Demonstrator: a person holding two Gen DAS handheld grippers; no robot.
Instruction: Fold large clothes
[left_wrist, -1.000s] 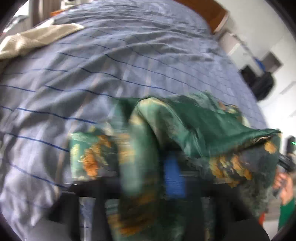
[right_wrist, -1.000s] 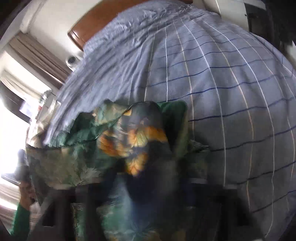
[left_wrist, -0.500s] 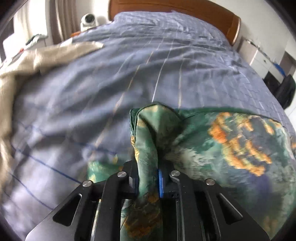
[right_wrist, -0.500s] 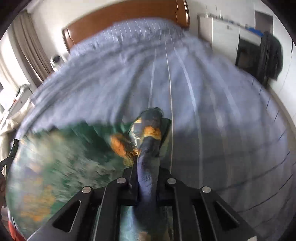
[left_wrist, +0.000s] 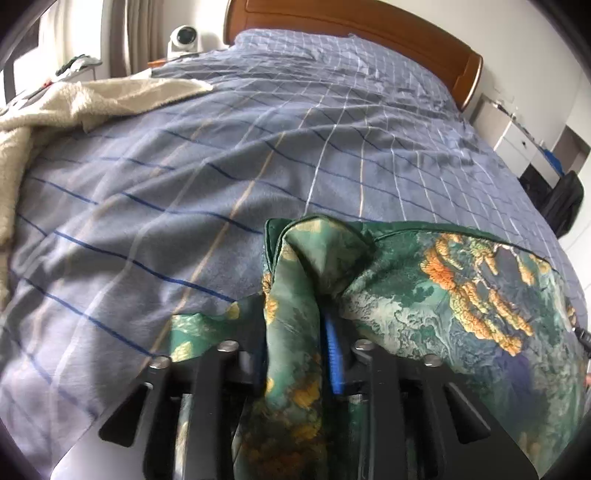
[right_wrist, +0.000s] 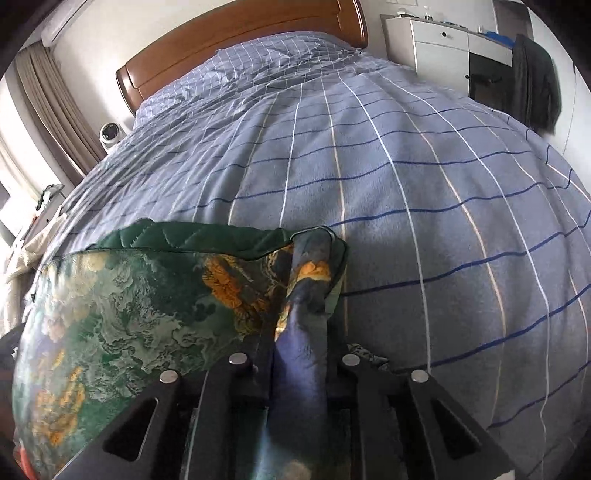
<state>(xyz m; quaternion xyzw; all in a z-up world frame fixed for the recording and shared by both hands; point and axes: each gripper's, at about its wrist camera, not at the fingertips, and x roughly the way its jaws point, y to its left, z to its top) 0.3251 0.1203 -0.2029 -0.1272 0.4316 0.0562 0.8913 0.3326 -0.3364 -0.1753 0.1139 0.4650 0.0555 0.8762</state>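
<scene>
A large green garment (left_wrist: 461, 295) with orange and blue floral print is held stretched between both grippers above the bed. My left gripper (left_wrist: 295, 332) is shut on its left corner, with bunched cloth rising from between the fingers. My right gripper (right_wrist: 301, 332) is shut on the right corner of the same garment (right_wrist: 122, 314), which spreads away to the left. The fingertips of both grippers are hidden by the cloth.
A bed with a blue checked cover (left_wrist: 258, 147) fills both views and also shows in the right wrist view (right_wrist: 406, 166). A cream fleece blanket (left_wrist: 74, 103) lies at its left side. A wooden headboard (right_wrist: 236, 48) is at the far end, with a white cabinet (right_wrist: 436, 40) beyond.
Both grippers swung round to face the headboard, and the garment went from a bunched, blurred mass to a sheet pulled taut between them. Both grips stayed shut.
</scene>
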